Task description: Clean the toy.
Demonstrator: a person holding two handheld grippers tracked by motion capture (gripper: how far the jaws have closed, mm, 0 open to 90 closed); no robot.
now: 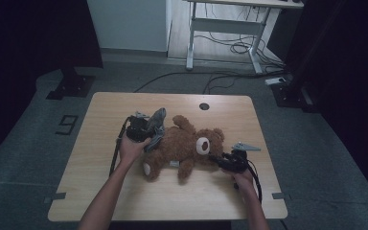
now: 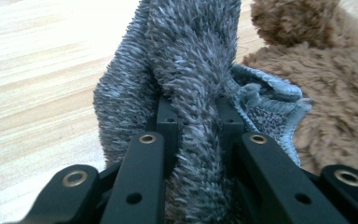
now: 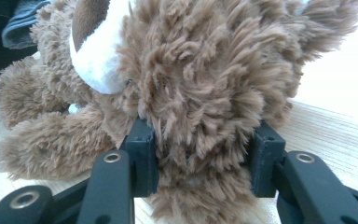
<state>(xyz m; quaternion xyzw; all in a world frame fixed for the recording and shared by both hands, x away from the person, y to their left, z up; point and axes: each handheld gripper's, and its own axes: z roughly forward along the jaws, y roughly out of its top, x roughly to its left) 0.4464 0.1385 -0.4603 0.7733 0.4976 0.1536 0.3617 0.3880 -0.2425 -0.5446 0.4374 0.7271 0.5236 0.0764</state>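
A brown teddy bear (image 1: 182,146) lies on its back in the middle of the wooden table (image 1: 124,201), head toward the right. My left gripper (image 1: 148,128) is at the bear's far-left side, shut on a fuzzy grey cloth (image 1: 157,120). In the left gripper view the grey cloth (image 2: 191,70) is pinched between the jaws of my left gripper (image 2: 196,109), and the bear (image 2: 335,93) lies just beside it. My right gripper (image 1: 215,159) is at the bear's head. In the right gripper view my right gripper (image 3: 203,140) clamps the brown fur of the bear (image 3: 200,70), next to its white muzzle (image 3: 98,56).
A round cable hole (image 1: 204,106) sits near the table's far edge. Behind the table, a white desk frame (image 1: 230,19) stands over loose cables on the floor. Dark stand bases (image 1: 72,86) sit at the left and right. Bare tabletop lies in front of the bear.
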